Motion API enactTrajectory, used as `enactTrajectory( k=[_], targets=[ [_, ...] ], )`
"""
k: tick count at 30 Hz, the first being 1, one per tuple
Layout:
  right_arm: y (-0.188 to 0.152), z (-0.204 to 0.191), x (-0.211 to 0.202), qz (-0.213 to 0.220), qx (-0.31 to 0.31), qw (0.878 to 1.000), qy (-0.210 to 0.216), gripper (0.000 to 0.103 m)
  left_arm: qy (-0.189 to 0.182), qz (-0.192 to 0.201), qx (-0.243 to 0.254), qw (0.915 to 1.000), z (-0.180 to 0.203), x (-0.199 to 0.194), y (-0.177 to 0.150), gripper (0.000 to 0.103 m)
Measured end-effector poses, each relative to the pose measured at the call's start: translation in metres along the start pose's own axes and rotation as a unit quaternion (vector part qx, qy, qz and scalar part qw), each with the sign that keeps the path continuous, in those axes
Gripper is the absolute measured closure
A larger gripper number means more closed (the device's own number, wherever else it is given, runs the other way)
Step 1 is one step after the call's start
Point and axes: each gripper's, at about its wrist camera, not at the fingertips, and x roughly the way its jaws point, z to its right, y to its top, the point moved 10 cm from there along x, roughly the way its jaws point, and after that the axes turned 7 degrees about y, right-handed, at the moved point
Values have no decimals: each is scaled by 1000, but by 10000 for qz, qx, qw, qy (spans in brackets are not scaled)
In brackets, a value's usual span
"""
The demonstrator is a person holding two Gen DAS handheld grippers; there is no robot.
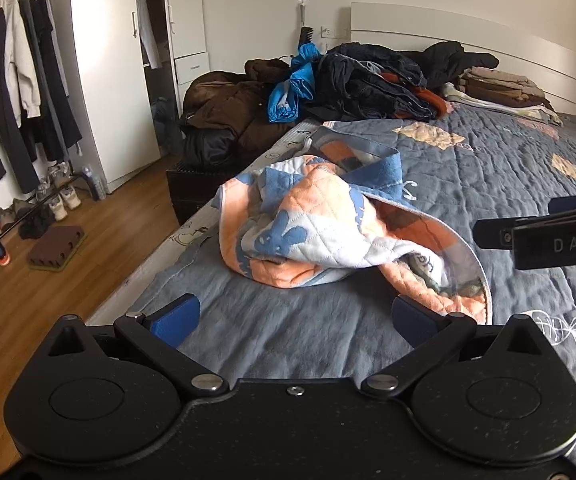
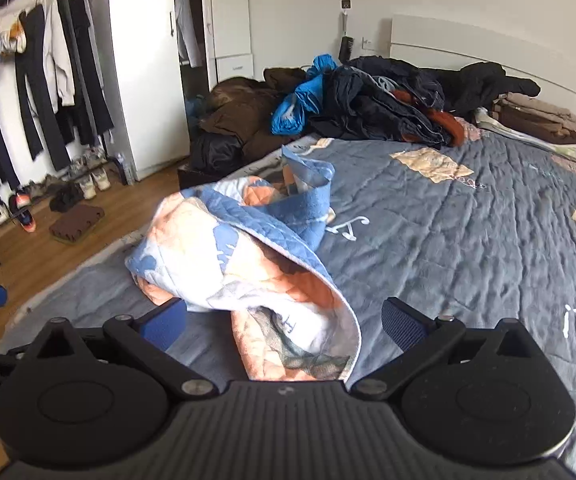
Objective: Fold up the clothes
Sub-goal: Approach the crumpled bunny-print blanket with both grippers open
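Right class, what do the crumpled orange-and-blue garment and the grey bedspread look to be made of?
Garment: seemingly soft quilted cotton, matte; diamond stitch lines and limp folds show it. Bedspread: likely quilted fabric with a faintly brushed, matte finish; stitched lines and puckers. Fibre uncertain for both.

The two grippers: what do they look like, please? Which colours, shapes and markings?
The left gripper and the right gripper are matte black, with two round discs, silver screws and angled link arms. Their fingers carry blue textured pads. White letters "DAS" mark the right gripper's side.
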Motion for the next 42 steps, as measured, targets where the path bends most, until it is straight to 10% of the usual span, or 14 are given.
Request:
enactTrajectory(
  k=[42],
  targets=[
    [-19, -1, 0, -87, -136, 9999, 45, 0, 126, 18, -72, 9999, -4, -1, -2, 0]
  ],
)
